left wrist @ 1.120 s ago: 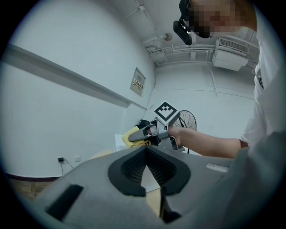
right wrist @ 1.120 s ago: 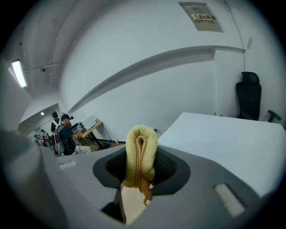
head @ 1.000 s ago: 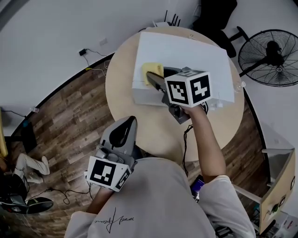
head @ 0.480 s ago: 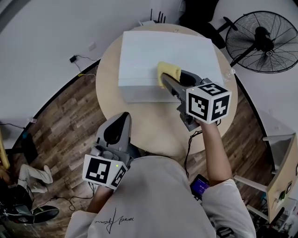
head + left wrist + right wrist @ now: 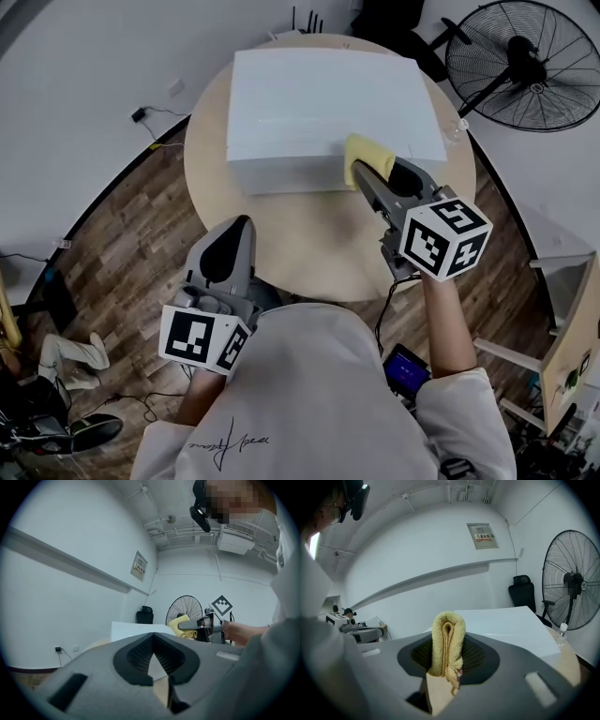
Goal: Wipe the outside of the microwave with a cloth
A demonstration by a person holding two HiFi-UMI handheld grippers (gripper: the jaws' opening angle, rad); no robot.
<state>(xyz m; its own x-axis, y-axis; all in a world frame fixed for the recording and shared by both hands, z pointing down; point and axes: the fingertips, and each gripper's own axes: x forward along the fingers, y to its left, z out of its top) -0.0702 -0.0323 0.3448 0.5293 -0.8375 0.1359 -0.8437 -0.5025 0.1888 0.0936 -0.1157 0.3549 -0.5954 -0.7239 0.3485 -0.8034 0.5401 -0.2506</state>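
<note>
Left gripper (image 5: pixel 233 231) closed, low by torso; right gripper (image 5: pixel 367 176) outstretched, gripping cloth (image 5: pixel 361 151).

Round wooden table (image 5: pixel 291 246), standing fan (image 5: pixel 523 64), black chair (image 5: pixel 524 596), plank floor (image 5: pixel 103 246)

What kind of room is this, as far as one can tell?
Probably an office or workroom rather than a kitchen: a standing fan and an office chair are near the wall, and the microwave sits on a round table.

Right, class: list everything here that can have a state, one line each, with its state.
right gripper: shut on the yellow cloth.
yellow cloth: folded, at the microwave's front top edge.
left gripper: shut, empty, held low beside the table.
microwave: on the table, no door swung out.
</note>
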